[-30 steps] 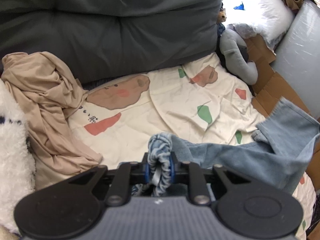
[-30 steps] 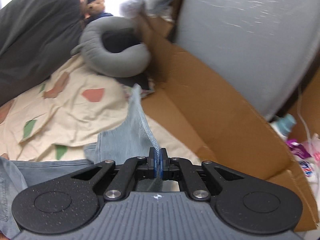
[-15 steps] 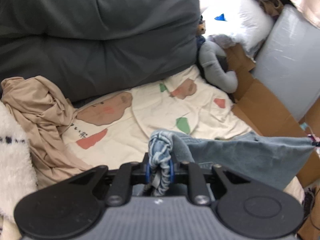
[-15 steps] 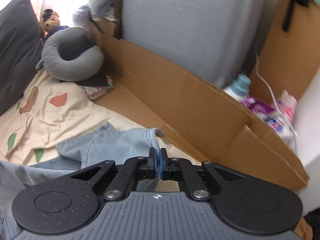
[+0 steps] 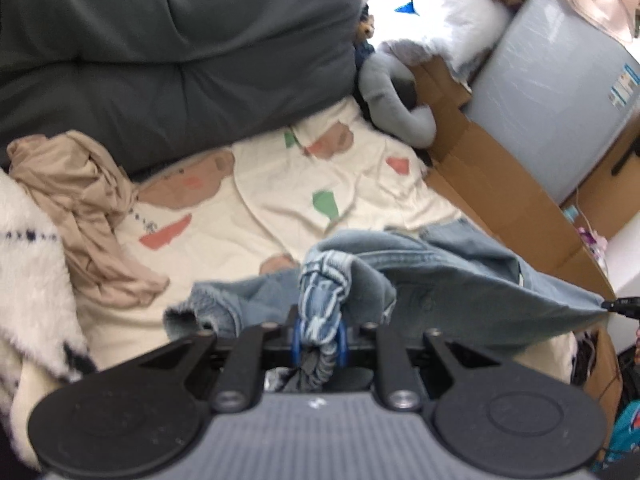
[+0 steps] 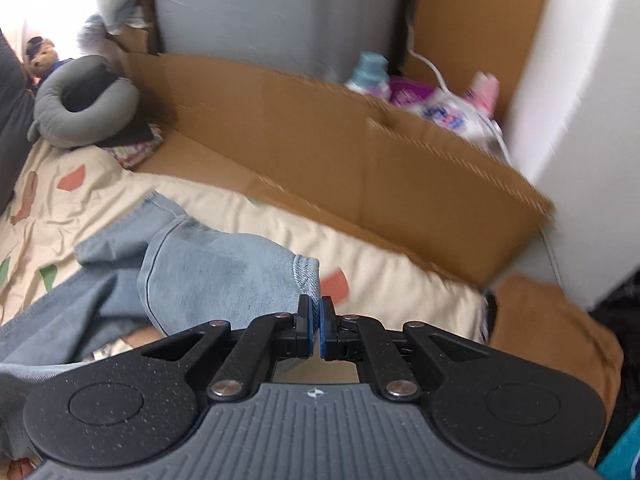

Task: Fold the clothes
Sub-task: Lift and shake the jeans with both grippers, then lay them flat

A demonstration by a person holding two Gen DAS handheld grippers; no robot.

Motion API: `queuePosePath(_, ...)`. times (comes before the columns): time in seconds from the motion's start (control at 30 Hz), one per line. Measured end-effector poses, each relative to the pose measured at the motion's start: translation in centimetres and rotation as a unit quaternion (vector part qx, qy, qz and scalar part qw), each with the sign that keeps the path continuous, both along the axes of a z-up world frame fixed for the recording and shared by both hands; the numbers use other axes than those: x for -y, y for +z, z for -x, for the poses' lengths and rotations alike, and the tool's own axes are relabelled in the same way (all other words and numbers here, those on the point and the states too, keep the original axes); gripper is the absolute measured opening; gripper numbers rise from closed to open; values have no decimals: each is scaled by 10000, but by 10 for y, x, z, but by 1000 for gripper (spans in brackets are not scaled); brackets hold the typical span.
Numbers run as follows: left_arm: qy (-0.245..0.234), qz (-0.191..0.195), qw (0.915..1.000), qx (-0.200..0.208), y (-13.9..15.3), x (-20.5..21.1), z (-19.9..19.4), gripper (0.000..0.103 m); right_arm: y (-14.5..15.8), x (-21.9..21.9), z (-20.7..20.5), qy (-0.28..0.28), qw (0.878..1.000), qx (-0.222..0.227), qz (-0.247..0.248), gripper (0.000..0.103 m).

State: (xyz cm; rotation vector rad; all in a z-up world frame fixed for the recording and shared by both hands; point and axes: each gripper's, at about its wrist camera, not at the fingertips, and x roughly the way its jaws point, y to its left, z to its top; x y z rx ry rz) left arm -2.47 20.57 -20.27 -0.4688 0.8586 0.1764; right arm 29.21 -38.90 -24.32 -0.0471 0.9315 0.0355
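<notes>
Both grippers' (image 5: 319, 338) (image 6: 316, 334) pads buried in denim (image 5: 460, 292)

both views are bright daylight, coming from the far corner where the white pillow (image 5: 432, 32) is totally blown out. fisheye bends everything hard at the edges and the corners go black. motion blur smears the cardboard box (image 6: 360, 168) and bottles (image 6: 372, 74) in the right view; left view is a bit soft overall. shadows are soft, no harsh glare.

Light-blue denim jeans (image 5: 460, 276) are stretched taut, lifted above the bed, bunched waistband (image 5: 324, 304) gathered at the near centre, one corner pulled far right; a frayed leg hem (image 5: 180, 314) droops left.
</notes>
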Motion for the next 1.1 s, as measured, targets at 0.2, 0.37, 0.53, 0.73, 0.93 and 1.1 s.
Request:
queuePosePath(0.2, -17, 379, 9983, -452, -16, 3, 27, 17, -29, 33, 35, -445, 9984, -351, -81, 1)
queuePosePath(0.37, -193, 585, 9939, -911, -33, 8, 41, 17, -49, 52, 58, -752, 9949, -662, -133, 2)
queuePosePath(0.53, -460, 830, 9855, -1409, -40, 7, 55, 23, -55, 57, 68, -946, 9915, -888, -29, 4)
queuePosePath(0.73, -389, 1140, 9817, -1477, -24, -2, 78, 22, -43, 44, 67, -733, 9938, -831, 45, 5)
queuePosePath(0.93, -48, 804, 9880, -1315, -17, -23, 61, 23, -31, 12, 48, -378, 9968, -685, -168, 6)
queuePosePath(1.1, 70, 529, 9924, -1106, -23, -37, 34, 38, -26, -21, 25, 14, 9982, -544, -260, 28)
